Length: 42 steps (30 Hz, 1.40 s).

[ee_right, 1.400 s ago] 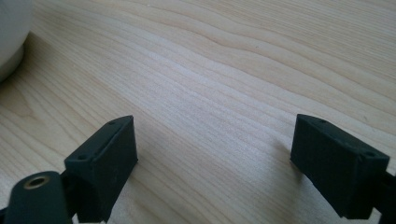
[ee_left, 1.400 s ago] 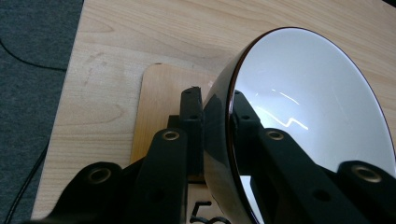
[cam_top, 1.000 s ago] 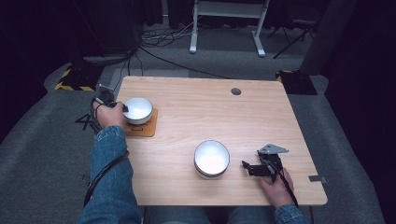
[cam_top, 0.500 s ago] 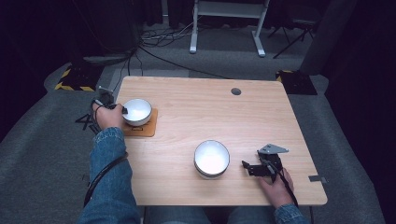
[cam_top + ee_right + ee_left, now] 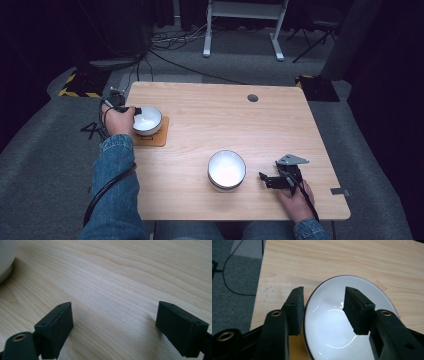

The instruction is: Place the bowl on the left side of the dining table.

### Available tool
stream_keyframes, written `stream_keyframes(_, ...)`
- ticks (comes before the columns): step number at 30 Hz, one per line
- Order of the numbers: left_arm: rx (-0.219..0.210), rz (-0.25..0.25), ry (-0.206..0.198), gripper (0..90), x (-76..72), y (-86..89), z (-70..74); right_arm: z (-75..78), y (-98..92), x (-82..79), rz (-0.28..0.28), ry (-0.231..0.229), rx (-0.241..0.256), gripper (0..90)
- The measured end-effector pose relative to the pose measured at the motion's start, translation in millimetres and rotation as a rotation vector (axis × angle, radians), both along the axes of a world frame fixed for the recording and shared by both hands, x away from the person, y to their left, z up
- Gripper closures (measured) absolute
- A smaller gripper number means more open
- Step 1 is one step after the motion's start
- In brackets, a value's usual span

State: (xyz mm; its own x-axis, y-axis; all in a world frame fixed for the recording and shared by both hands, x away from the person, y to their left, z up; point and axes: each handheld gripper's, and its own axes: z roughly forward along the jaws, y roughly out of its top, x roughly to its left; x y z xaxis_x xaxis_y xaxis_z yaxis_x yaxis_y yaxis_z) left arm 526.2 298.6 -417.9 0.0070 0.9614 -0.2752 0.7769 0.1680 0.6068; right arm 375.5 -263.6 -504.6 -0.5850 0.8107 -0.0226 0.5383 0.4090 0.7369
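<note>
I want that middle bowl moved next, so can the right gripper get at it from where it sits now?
Probably yes: the right gripper rests open beside the middle bowl, with bare table between them.

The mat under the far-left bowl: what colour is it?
Orange-brown; the mat shows best in the high view, under the white bowl.

- My high camera looks forward and down over the whole table (image 5: 200,105).
- My left gripper camera sits close above the bowl on the mat (image 5: 342,322), also seen from overhead (image 5: 146,120).
- My right gripper camera skims bare tabletop, the nearer bowl (image 5: 6,260) at its edge.
</note>
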Motion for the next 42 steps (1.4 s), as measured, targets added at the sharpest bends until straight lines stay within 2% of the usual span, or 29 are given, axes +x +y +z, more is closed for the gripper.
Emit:
stream_keyframes(4,-0.012,-0.021,-0.043,50.5,-7.1,-5.2,18.1,0.0,0.0,0.0,0.0,0.0,0.0,14.6)
stream_keyframes(8,0.039,-0.068,-0.077,49.2,-16.2,-11.7,35.3,0.0,0.0,0.0,0.0,0.0,0.0,14.6)
stream_keyframes(11,0.059,-0.109,-0.104,48.4,-22.9,-20.3,46.4,0.0,-0.1,0.0,0.001,-0.001,-0.001,14.6)
stream_keyframes(17,0.051,-0.2,-0.142,48.7,-39.8,-41.4,66.1,0.2,0.4,-0.4,-0.003,0.004,0.003,14.6)
stream_keyframes(21,0.056,-0.238,-0.165,48.1,-51.9,-51.4,76.8,0.0,0.0,0.0,0.0,0.001,0.001,14.6)
stream_keyframes(28,0.077,-0.304,-0.198,47.1,-76.9,-70.3,92.7,-0.1,0.0,0.1,0.0,0.0,0.001,14.5)
stream_keyframes(32,0.062,-0.357,-0.23,46.1,-90.6,-80.6,100.2,0.0,0.0,0.1,0.0,0.0,0.001,14.5)
stream_keyframes(36,0.058,-0.41,-0.236,46.0,-102.9,-86.8,102.6,0.1,0.7,0.0,-0.003,0.004,0.004,14.3)
stream_keyframes(42,0.091,-0.469,-0.245,45.6,-120.4,-91.0,102.3,0.1,2.2,0.5,-0.004,0.006,0.007,14.1)
